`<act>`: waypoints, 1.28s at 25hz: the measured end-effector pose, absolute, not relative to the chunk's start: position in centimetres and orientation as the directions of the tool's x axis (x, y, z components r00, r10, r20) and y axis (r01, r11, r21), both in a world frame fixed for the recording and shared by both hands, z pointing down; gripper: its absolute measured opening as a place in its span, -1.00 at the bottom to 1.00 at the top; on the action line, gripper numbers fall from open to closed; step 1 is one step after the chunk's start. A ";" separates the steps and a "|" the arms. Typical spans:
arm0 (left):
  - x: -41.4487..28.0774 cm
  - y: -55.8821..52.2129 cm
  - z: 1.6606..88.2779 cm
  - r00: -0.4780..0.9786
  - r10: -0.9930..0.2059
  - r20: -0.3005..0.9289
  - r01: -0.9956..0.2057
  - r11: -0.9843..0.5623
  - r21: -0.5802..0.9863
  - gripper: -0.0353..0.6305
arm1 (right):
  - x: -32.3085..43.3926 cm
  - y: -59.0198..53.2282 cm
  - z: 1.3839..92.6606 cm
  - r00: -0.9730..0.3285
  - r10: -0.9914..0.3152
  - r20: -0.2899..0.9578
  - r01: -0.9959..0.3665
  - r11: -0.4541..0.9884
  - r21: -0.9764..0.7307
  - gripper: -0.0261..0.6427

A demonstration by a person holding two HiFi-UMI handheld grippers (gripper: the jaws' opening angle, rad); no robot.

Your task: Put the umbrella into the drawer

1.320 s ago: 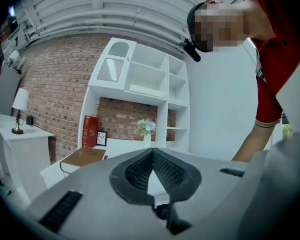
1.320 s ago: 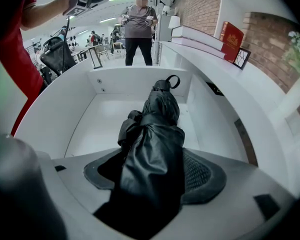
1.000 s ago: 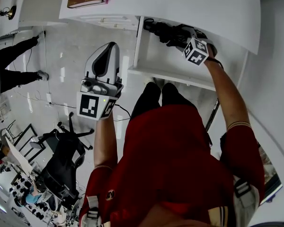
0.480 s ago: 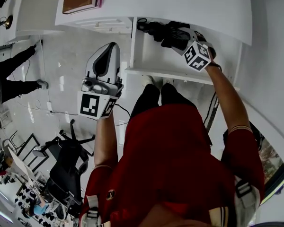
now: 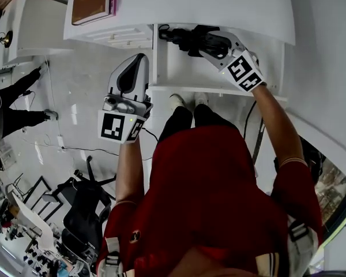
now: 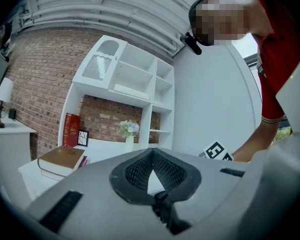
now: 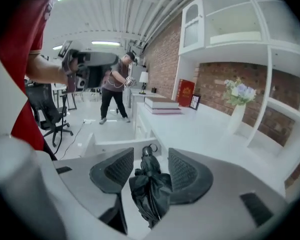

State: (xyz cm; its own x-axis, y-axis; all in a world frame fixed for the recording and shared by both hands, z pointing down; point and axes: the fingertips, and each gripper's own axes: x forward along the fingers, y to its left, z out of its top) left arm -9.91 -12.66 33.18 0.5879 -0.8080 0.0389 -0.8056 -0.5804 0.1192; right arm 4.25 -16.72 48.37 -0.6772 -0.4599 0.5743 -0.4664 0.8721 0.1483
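The black folded umbrella (image 5: 181, 38) lies along the back of the open white drawer (image 5: 179, 77) under the desk. My right gripper (image 5: 212, 44) hovers above its right end, angled down. In the right gripper view the umbrella (image 7: 150, 189) shows between the closing jaws of the right gripper (image 7: 151, 156), with gaps beside both pads, so nothing is gripped. My left gripper (image 5: 138, 61) is held out level to the left of the drawer, over the floor. Its pads meet at the tips in the left gripper view (image 6: 151, 151), shut on nothing.
The white desk top (image 5: 219, 4) overhangs the drawer's back, with a brown book (image 5: 92, 2) at its left end. A vase of flowers (image 7: 238, 109) and shelves stand behind. Another person (image 5: 17, 103) stands on the floor at left, and an office chair (image 5: 83, 206) sits behind me.
My right gripper has risen out of the drawer and off the umbrella, which stays lying inside. Its jaws have narrowed a little. The left gripper drifted slightly towards the drawer.
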 end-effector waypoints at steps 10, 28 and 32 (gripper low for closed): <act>-8.2 -10.9 31.7 0.629 -0.777 0.012 -0.773 -0.625 0.107 -0.88 | 1.5 -13.9 36.3 -0.798 -0.540 0.267 -0.549 0.834 0.047 -0.65; -6.1 -8.6 28.2 0.677 -0.734 -0.053 -0.730 -0.679 0.080 -0.88 | 0.1 -8.4 28.1 -0.821 -0.571 -0.009 -0.570 0.821 -0.015 -0.92; -5.7 -8.2 27.9 0.682 -0.729 -0.057 -0.725 -0.684 0.077 -0.88 | 0.3 -7.9 27.6 -0.815 -0.578 -0.025 -0.578 0.816 -0.020 -0.93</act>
State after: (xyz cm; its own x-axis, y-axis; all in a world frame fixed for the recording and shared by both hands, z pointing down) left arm -5.65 -8.23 27.90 0.6818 -0.7293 -0.0575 -0.7253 -0.6841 0.0771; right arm 0.29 -7.86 27.65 -0.8155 -0.5783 -0.0247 -0.5780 0.8158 -0.0197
